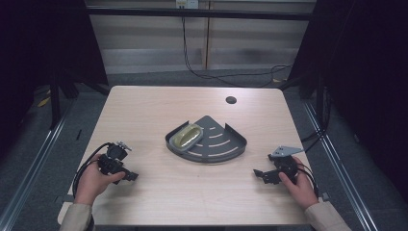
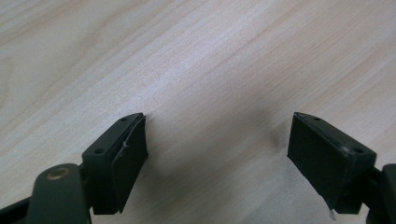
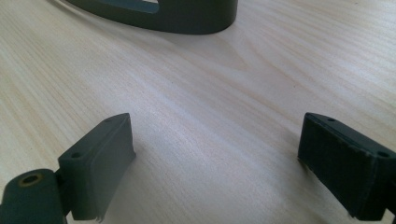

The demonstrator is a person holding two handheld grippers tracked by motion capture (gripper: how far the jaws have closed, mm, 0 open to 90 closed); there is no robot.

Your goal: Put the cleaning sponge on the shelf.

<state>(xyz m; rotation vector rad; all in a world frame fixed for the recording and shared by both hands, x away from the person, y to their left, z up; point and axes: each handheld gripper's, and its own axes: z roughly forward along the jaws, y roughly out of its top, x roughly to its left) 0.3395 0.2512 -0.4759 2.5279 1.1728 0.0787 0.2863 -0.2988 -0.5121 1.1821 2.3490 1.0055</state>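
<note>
A dark grey quarter-round corner tray (image 1: 216, 149) lies at the middle of the wooden table (image 1: 159, 106). A yellow-green sponge-like block (image 1: 187, 136) rests in the tray's left part. My left gripper (image 1: 131, 176) sits low at the front left, held in a hand, jaws apart over bare wood (image 2: 217, 140) with nothing between them. My right gripper (image 1: 260, 174) rests at the front right, a grey three-cornered plate (image 1: 285, 151) on top of it. Its jaws stand wide (image 3: 217, 158) over bare wood, and the tray's dark wall (image 3: 187, 21) lies ahead of them.
A round dark hole (image 1: 231, 100) marks the table's far right part. Cables (image 1: 226, 74) run over the floor behind the table. Metal frame rails (image 1: 33, 159) flank both sides. Bare wood stretches between the two grippers in front of the tray.
</note>
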